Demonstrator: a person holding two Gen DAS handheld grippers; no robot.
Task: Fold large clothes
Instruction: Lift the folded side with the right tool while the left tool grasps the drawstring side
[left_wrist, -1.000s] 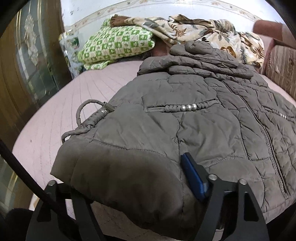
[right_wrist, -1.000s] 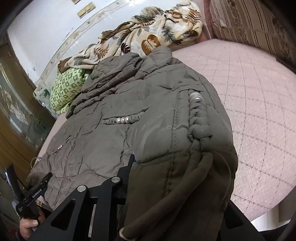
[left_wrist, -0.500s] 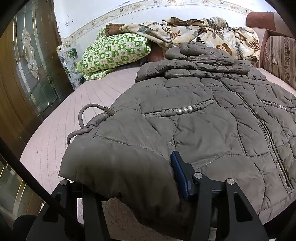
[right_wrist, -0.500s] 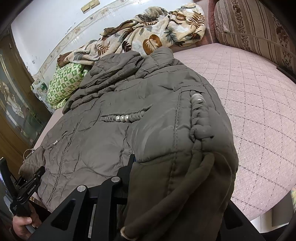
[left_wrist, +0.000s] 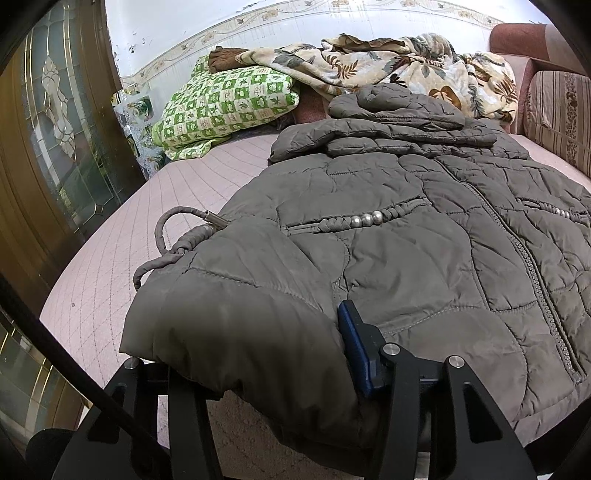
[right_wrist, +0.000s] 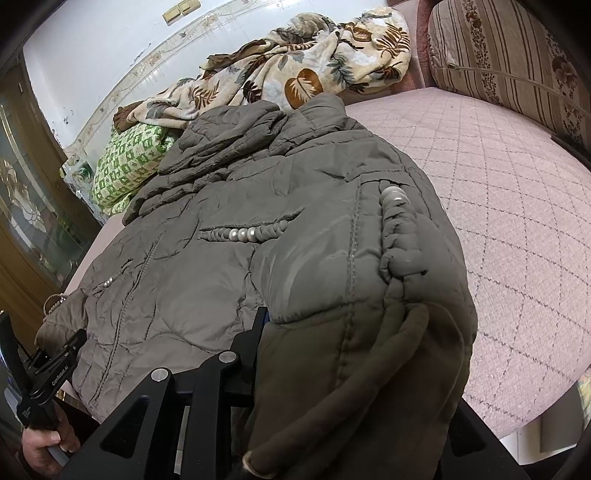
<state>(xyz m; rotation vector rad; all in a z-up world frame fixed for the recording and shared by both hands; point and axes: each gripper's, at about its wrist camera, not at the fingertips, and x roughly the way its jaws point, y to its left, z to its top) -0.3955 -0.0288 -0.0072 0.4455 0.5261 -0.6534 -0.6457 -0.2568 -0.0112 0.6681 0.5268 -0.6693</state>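
Observation:
A grey-brown quilted jacket (left_wrist: 406, 258) lies front up on the pink mattress, its hood toward the far pillows. My left gripper (left_wrist: 258, 350) has the jacket's near left hem corner between its jaws, which are closing; the blue pad (left_wrist: 351, 343) presses into the fabric, and the other finger is hidden under it. In the right wrist view the jacket (right_wrist: 221, 277) spreads away to the left, and my right gripper (right_wrist: 351, 350) is shut on the near right hem corner with its braided cord. The left gripper (right_wrist: 55, 369) shows there at the far hem, held by a hand (right_wrist: 40, 443).
A green checked pillow (left_wrist: 221, 107) and a leaf-print blanket (left_wrist: 388, 66) are piled at the head of the bed. A striped cushion (right_wrist: 517, 55) lines the right side. A wooden door with glass (left_wrist: 55, 147) stands at left. Bare mattress (right_wrist: 498, 184) lies right of the jacket.
The left gripper's jaws have drawn in on the hem corner. The right gripper keeps its hold and neither hand has shifted.

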